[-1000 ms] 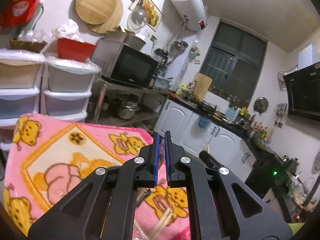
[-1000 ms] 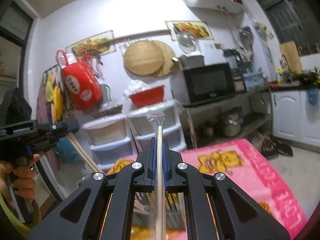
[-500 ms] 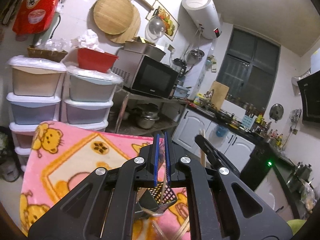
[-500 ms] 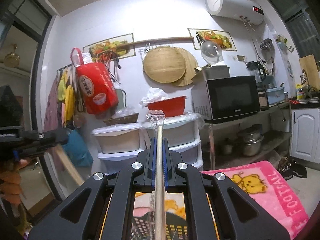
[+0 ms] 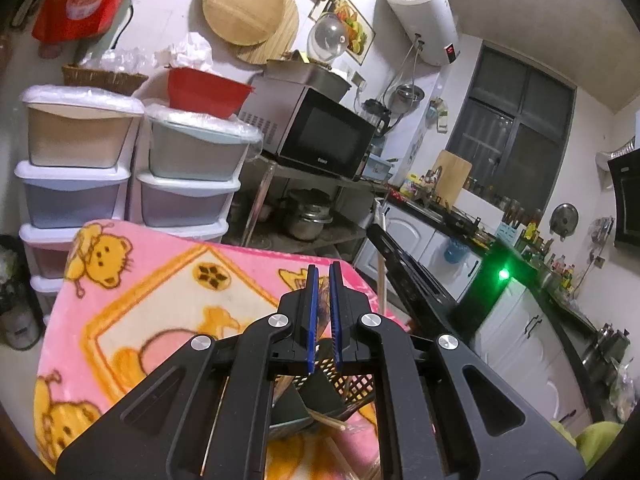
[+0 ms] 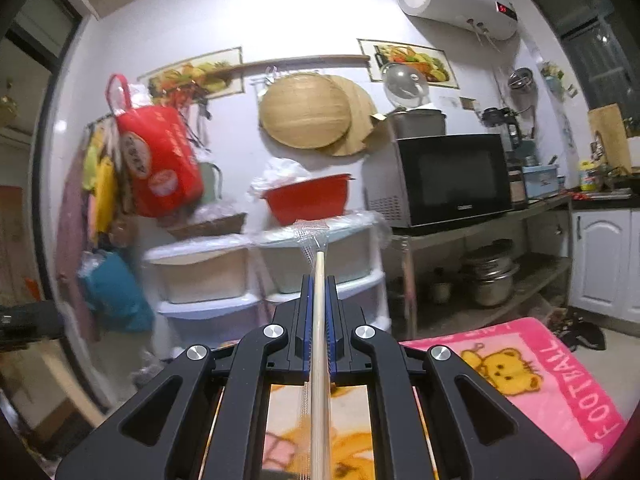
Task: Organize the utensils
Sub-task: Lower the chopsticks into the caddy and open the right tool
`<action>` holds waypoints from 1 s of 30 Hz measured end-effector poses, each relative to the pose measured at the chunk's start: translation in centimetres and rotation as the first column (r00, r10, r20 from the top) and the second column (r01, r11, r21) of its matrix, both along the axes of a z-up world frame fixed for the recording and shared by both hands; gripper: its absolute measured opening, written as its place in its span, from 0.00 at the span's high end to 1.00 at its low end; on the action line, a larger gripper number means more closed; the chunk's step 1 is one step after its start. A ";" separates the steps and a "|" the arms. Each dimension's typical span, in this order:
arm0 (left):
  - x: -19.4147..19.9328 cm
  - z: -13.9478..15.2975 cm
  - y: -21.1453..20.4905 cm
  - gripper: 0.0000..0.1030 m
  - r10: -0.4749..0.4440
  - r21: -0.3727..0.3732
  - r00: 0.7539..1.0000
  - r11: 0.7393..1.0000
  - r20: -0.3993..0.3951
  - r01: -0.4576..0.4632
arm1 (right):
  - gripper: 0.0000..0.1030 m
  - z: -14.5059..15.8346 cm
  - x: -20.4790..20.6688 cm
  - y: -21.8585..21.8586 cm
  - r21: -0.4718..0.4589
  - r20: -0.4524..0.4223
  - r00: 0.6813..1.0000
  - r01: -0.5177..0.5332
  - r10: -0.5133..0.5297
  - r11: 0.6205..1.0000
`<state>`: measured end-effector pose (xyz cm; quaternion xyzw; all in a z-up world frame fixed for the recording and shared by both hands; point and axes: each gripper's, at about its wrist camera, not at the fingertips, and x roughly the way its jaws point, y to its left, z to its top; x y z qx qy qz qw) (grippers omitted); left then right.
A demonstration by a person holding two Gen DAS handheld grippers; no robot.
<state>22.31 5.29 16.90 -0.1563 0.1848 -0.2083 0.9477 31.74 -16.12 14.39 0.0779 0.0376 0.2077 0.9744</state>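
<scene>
My right gripper [image 6: 319,280] is shut on a pale wooden chopstick [image 6: 319,344] in a clear plastic wrapper [image 6: 312,234]; the stick runs up between the blue pads, its wrapped tip sticking out past them. My left gripper [image 5: 323,270] is shut with a narrow gap between the blue pads, and nothing shows between them. Below the left fingers sits a black mesh utensil holder [image 5: 348,384] with wooden chopsticks [image 5: 326,420] in it, on a pink bear-print blanket [image 5: 160,280]. The right gripper body [image 5: 404,264] and its chopstick [image 5: 382,256] show in the left wrist view, to the right.
Stacked plastic drawers [image 5: 72,188] with a red basin [image 5: 206,90] stand behind the blanket. A microwave [image 5: 316,132] sits on a metal rack with pots [image 5: 306,216]. A kitchen counter [image 5: 460,220] runs along the right. The blanket edge [image 6: 560,376] lies right of the right gripper.
Both grippers have tilted upward and risen, so more wall and less blanket shows. The right gripper keeps hold of the chopstick. The utensil holder has come into the left view below the fingers.
</scene>
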 end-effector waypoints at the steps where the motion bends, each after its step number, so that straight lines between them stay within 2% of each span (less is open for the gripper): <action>1: 0.1 -0.2 0.0 0.97 -0.001 0.001 1.000 1.000 -0.005 0.001 | 0.94 -0.4 0.4 0.2 -0.011 0.000 1.000 0.014 -0.014 1.000; 9: 1.3 -2.0 -0.1 0.97 -0.008 -0.002 0.999 1.000 -0.044 0.008 | 0.94 -2.3 1.3 0.7 -0.039 0.021 0.995 0.100 -0.099 0.994; 15: 1.5 -2.4 -0.1 0.97 -0.004 0.005 0.999 1.000 -0.050 0.004 | 0.94 -3.0 -0.2 0.0 -0.069 0.029 0.996 0.082 -0.080 0.994; 20: 1.4 -3.0 -0.2 0.97 -0.004 0.002 0.998 1.000 -0.061 0.005 | 0.94 -4.0 -1.6 -0.8 -0.082 -0.002 0.998 0.063 -0.063 0.995; 22: 1.4 -3.3 -0.1 0.97 -0.004 -0.003 0.997 1.000 -0.071 0.004 | 0.90 -4.2 -2.0 -1.0 -0.081 -0.021 0.998 0.053 -0.055 0.995; 24: 1.4 -3.7 0.0 0.97 0.000 -0.007 0.997 1.000 -0.080 0.000 | 0.83 -4.4 -2.4 -1.3 -0.085 -0.045 0.997 0.053 -0.057 0.995; 30: 1.0 -4.5 0.3 0.97 0.011 -0.016 0.995 1.000 -0.095 -0.012 | 0.77 -5.1 -4.0 -2.3 -0.088 -0.117 0.991 0.056 -0.066 0.995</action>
